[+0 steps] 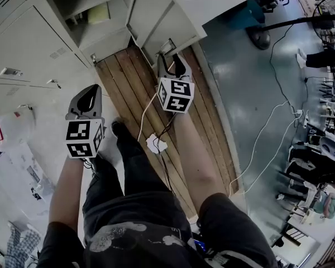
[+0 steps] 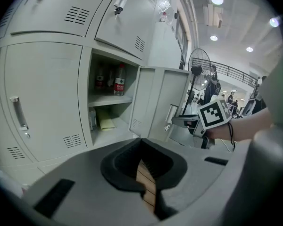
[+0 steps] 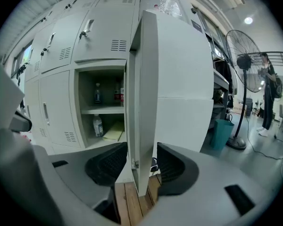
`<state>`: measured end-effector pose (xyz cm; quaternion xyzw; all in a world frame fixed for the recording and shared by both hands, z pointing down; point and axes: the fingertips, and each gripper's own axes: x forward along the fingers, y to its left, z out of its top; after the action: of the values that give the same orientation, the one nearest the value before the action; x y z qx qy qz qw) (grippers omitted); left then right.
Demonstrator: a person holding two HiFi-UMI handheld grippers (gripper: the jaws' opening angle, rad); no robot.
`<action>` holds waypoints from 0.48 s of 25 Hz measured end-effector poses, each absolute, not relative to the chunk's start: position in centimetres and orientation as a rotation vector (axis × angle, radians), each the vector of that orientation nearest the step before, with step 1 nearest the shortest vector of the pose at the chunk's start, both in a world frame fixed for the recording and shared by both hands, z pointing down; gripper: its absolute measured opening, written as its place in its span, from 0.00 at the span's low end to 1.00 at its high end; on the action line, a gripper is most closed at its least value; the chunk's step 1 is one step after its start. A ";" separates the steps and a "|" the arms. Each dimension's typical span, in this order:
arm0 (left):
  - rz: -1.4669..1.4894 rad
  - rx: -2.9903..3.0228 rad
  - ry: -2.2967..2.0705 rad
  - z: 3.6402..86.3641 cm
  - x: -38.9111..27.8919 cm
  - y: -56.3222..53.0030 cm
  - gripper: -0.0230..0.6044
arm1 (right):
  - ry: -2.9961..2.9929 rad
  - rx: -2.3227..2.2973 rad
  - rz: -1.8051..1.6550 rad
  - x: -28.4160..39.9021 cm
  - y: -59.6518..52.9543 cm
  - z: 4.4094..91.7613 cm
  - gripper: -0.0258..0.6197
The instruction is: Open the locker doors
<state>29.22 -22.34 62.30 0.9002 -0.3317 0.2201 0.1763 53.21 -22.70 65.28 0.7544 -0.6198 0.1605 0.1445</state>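
The pale grey sheet-metal locker door [image 3: 179, 79] stands swung wide open, upright, seen nearly edge-on beside its exposed compartment [image 3: 101, 102]. The neighbouring grey door with a vertical handle [image 2: 42, 98] looks shut, as do the vented upper doors [image 3: 104, 32], though their latches are too small to judge.

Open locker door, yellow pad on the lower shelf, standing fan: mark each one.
open locker door [image 3: 184, 84], right gripper view, on its broad flat face.
yellow pad [image 3: 114, 132], right gripper view, on its top surface.
standing fan [image 3: 239, 55], right gripper view, on the round grille.
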 end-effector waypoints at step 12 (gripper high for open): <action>0.524 2.568 -1.033 56.6 22.8 -22.5 0.05 | -1.741 2.279 0.496 49.4 -19.6 60.6 0.40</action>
<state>22.82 -22.52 56.57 0.8997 -0.3617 0.1835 0.1615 49.44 -19.61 60.64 0.7778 -0.5942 0.1694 0.1154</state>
